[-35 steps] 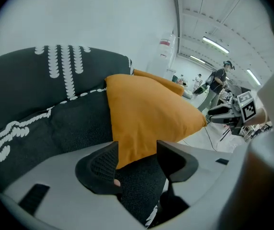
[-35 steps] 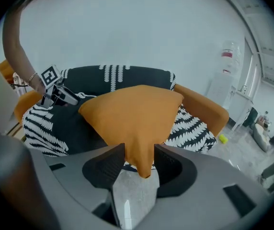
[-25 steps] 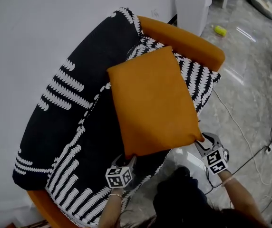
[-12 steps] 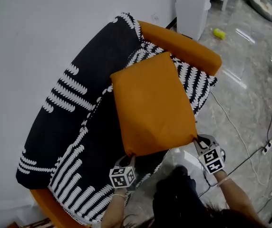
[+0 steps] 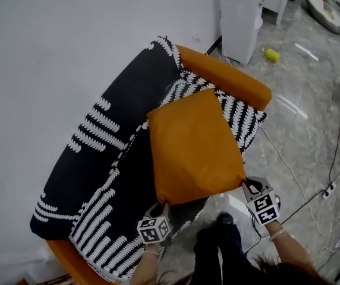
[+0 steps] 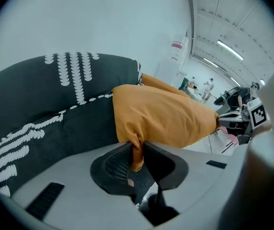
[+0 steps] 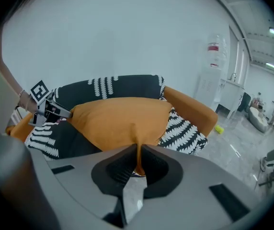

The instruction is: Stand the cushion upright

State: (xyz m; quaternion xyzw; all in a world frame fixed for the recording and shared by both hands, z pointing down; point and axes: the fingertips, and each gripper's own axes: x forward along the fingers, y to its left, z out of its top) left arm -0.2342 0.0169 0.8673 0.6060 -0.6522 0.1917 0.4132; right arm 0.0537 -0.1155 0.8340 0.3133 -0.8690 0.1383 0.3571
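Overhead in the head view, the orange cushion (image 5: 194, 147) lies slanted over the seat of a black sofa (image 5: 110, 135) with white patterning, its far corner near the orange armrest (image 5: 229, 79). The left gripper (image 5: 161, 209) is at the cushion's near left corner and the right gripper (image 5: 248, 186) at its near right corner, both at the sofa's front edge above the pale floor (image 5: 301, 117).

Next, the left gripper view: the jaws are closing, with a fold of the cushion's (image 6: 165, 119) corner pinched between the pads. The cushion's body bulges beyond them, clear of the dark seat, and the right gripper (image 6: 245, 116) holds the opposite corner.

Lastly, the right gripper view: these jaws are closing too, nipping a thin tuck of orange cloth from the cushion (image 7: 118, 119), with the left gripper (image 7: 46, 107) at its far corner
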